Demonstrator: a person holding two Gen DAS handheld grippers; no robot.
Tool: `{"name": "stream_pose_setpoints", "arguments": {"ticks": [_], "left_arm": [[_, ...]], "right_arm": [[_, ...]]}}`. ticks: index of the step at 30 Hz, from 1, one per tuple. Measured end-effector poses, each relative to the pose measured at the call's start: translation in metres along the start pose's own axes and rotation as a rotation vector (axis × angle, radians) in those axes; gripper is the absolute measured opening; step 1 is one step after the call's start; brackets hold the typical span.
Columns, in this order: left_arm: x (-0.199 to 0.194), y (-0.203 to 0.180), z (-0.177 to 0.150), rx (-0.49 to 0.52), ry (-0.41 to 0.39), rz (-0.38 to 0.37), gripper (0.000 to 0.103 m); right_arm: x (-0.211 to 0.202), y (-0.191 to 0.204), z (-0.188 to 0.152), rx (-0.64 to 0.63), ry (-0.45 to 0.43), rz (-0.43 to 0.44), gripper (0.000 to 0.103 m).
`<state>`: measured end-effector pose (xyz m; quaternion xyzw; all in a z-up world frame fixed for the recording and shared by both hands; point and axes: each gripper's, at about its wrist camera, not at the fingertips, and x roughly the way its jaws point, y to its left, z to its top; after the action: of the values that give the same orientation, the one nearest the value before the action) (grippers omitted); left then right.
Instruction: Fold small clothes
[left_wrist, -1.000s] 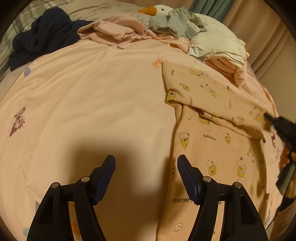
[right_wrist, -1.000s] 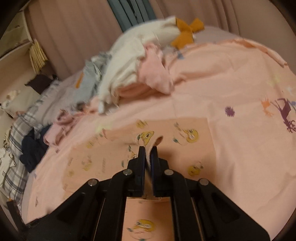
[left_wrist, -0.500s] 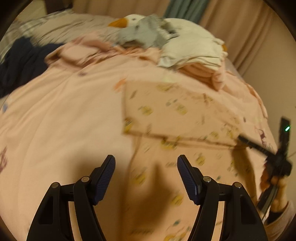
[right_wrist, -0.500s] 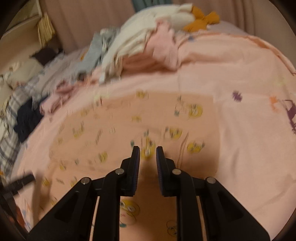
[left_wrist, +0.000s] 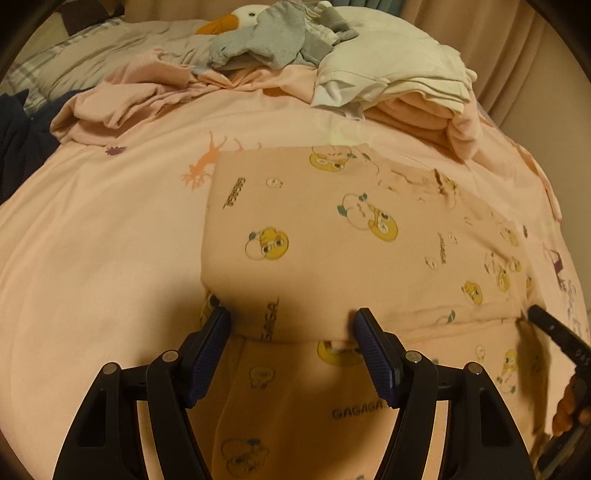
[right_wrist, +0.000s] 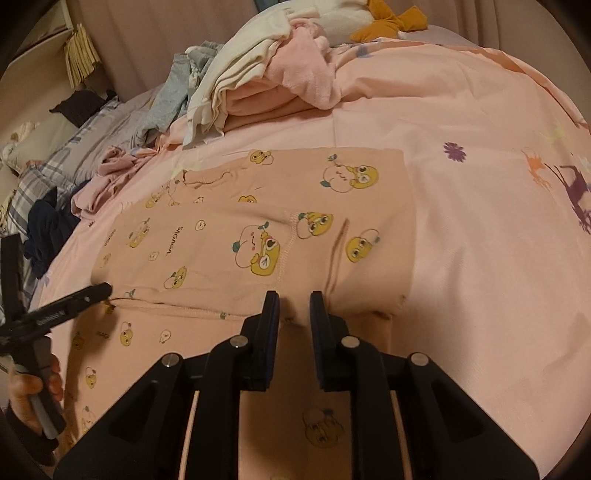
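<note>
A small pink garment (left_wrist: 332, 236) with yellow cartoon faces is laid flat on a pink sheet (left_wrist: 103, 236). Its top part is folded down over the lower part, and the folded edge runs just in front of both grippers.

In the left wrist view, the left gripper (left_wrist: 291, 325) is seen with its fingers spread wide and nothing held between them. It is placed at the left end of the folded edge. At the right edge of this view, a tip of the right gripper is seen close to the other end of the fold; touch cannot be told. A toy goose (left_wrist: 236, 20) with an orange beak is seen only here, with grey clothes (left_wrist: 280, 37) draped over it.

In the right wrist view, the right gripper (right_wrist: 293, 299) is seen with its fingers a small way apart and nothing held. A seam on the garment is shown here, and a hand (right_wrist: 29, 391) around the handle of the left gripper. A plaid cloth (right_wrist: 26, 184), a shelf (right_wrist: 37, 33) and a curtain (right_wrist: 166, 26) are seen best here.

By count: two grippers, one garment being folded, one goose. One pile of folded white and pink clothes (left_wrist: 399, 85) and one dark bundle (left_wrist: 22, 133) are seen in both views.
</note>
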<state>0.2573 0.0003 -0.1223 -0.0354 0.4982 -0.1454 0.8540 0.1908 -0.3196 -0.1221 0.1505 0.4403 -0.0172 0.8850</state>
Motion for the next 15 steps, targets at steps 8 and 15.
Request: {"name": "stream_pose_setpoints", "arguments": {"ticks": [8, 15], "left_arm": [[-0.048, 0.04, -0.034, -0.109, 0.029, -0.148, 0.069], [-0.083, 0.075, -0.09, -0.204, 0.065, -0.253, 0.072]], "right_arm": [[-0.055, -0.017, -0.03, 0.078, -0.048, 0.107, 0.051], [-0.093, -0.049, -0.079, 0.17, -0.011, 0.142, 0.057]]}}
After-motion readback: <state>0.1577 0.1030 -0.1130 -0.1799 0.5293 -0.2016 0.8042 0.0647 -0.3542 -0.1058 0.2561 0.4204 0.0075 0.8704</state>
